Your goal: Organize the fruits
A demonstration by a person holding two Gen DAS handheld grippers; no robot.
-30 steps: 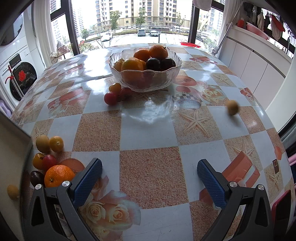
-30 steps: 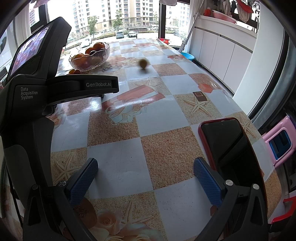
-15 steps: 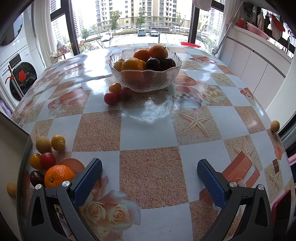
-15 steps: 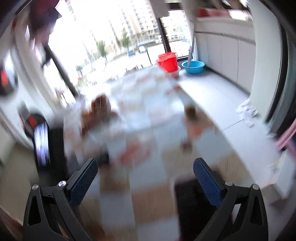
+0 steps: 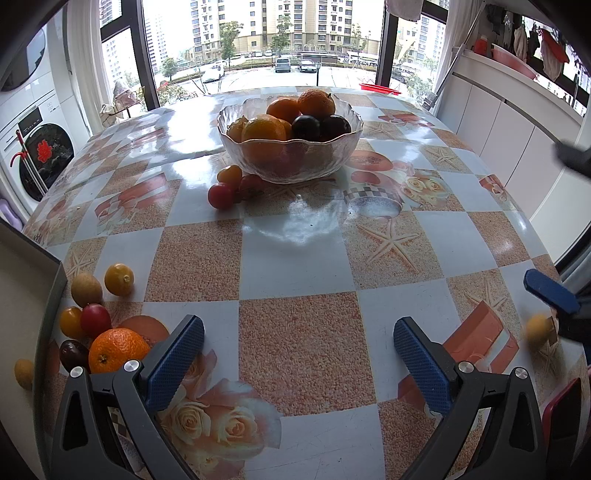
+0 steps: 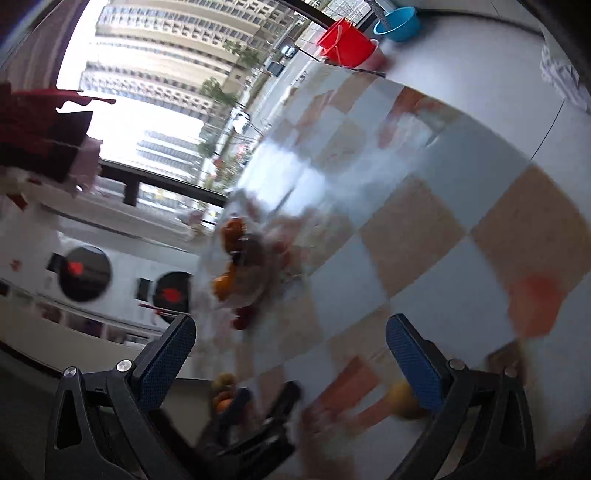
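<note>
— Any words to read?
— None that I can make out.
— Where's the fruit?
— A bowl (image 5: 290, 147) holds oranges at the table's (image 5: 295, 266) far side. An orange (image 5: 118, 349) sits by the near left edge. A yellow fruit (image 5: 537, 328) is at the right edge.
— The tongs?
— The left gripper (image 5: 298, 341) and right gripper (image 6: 291, 347) are both spread apart, holding nothing. There's bare table between them and the bowl.

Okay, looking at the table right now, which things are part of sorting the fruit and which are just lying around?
Part of the job:
- clear glass bowl holding oranges and dark plums
- red and orange cherry tomatoes beside the bowl
- loose pile of mixed fruit with a big orange at the table's near left edge
- small blurred yellow fruit at the right edge

Lying about:
- red-cased phone
- red bucket
- blue basin
</note>
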